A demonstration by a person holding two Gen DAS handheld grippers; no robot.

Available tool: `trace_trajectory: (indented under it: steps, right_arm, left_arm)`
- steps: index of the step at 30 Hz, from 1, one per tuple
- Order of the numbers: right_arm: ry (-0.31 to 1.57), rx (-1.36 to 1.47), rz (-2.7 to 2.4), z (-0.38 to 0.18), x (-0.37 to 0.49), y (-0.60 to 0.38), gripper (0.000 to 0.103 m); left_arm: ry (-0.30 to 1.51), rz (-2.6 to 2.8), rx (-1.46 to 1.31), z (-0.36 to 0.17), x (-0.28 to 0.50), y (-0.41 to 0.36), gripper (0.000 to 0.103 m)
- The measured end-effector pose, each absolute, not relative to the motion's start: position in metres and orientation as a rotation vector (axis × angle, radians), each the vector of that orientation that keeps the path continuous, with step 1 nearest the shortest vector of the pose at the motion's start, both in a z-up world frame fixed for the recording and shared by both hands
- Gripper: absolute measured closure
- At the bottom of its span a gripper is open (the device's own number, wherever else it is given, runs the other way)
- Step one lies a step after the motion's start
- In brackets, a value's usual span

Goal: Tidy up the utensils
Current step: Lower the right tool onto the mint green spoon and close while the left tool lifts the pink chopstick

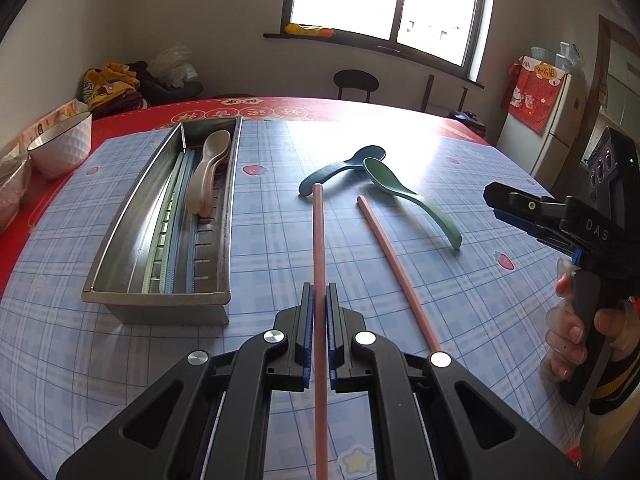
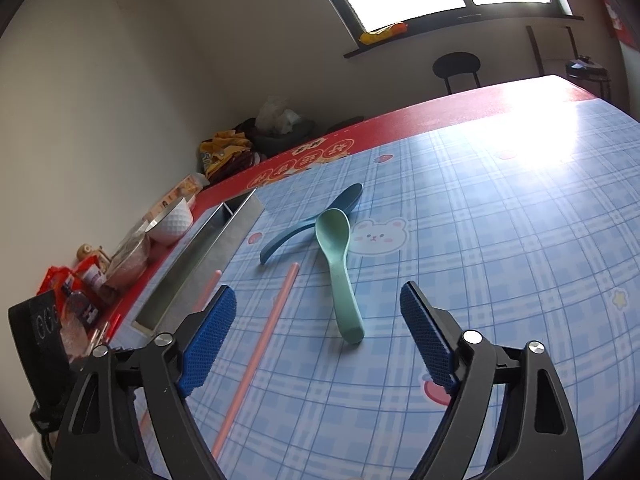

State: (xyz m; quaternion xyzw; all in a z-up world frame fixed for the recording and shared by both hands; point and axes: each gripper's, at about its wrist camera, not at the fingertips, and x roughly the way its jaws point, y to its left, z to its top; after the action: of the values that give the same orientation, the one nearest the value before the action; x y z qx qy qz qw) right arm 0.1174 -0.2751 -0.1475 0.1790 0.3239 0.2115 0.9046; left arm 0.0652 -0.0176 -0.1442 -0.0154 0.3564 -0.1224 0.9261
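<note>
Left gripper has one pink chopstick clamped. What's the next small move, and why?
Probably carry the pink chopstick left over the metal tray and lower it in lengthwise. The left gripper is shut on it, and the tray already holds a beige spoon. The second pink chopstick, green spoon and dark blue spoon lie on the table; the right gripper is open.

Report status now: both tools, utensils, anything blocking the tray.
Left tool shut on pink chopstick. Right tool open, empty, green spoon ahead. Second chopstick, blue spoon on table. Path to tray clear.
</note>
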Motion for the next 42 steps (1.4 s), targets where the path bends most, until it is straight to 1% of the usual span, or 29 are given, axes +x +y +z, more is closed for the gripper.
trace_trajectory:
  steps: [1, 3, 4, 6, 8, 16, 19, 21, 25, 28, 30, 33, 36, 42]
  right_arm:
    - [0.677, 0.367, 0.434, -0.148, 0.119, -0.274, 0.031]
    - [0.696, 0.348, 0.417, -0.149, 0.121, -0.271, 0.039]
    - [0.710, 0.330, 0.409, -0.150, 0.123, -0.268, 0.042]
    - [0.755, 0.264, 0.369, -0.151, 0.129, -0.258, 0.049]
    - [0.793, 0.204, 0.336, -0.152, 0.135, -0.249, 0.053]
    - [0.830, 0.100, 0.317, -0.147, 0.157, -0.231, 0.056]
    - [0.844, 0.061, 0.308, -0.146, 0.171, -0.224, 0.059]
    - [0.861, 0.059, 0.310, -0.149, 0.179, -0.221, 0.065]
    - [0.880, 0.031, 0.314, -0.155, 0.188, -0.211, 0.069]
    - [0.898, 0.014, 0.310, -0.162, 0.194, -0.205, 0.074]
    - [0.919, 0.010, 0.313, -0.166, 0.196, -0.203, 0.083]
    - [0.917, -0.011, 0.318, -0.166, 0.195, -0.200, 0.089]
    - [0.903, -0.015, 0.323, -0.166, 0.193, -0.198, 0.089]
    - [0.787, 0.065, 0.378, -0.151, 0.176, -0.212, 0.089]
  left_arm:
    - [0.726, -0.250, -0.038, -0.143, 0.064, -0.017, 0.097]
    - [0.717, -0.247, -0.049, -0.142, 0.064, -0.014, 0.097]
    - [0.712, -0.244, -0.054, -0.141, 0.063, -0.013, 0.097]
    - [0.701, -0.243, -0.063, -0.140, 0.062, -0.011, 0.097]
    - [0.691, -0.243, -0.071, -0.138, 0.060, -0.010, 0.097]
    - [0.678, -0.249, -0.091, -0.137, 0.059, -0.006, 0.097]
    - [0.675, -0.249, -0.096, -0.136, 0.058, -0.006, 0.097]
    - [0.679, -0.250, -0.101, -0.137, 0.059, -0.004, 0.097]
    - [0.682, -0.251, -0.105, -0.137, 0.060, -0.003, 0.097]
    - [0.687, -0.251, -0.101, -0.138, 0.060, -0.004, 0.097]
    - [0.690, -0.251, -0.096, -0.138, 0.060, -0.005, 0.097]
    - [0.695, -0.252, -0.089, -0.139, 0.061, -0.007, 0.097]
    - [0.700, -0.254, -0.089, -0.139, 0.063, -0.007, 0.097]
    - [0.702, -0.264, -0.110, -0.140, 0.064, -0.004, 0.097]
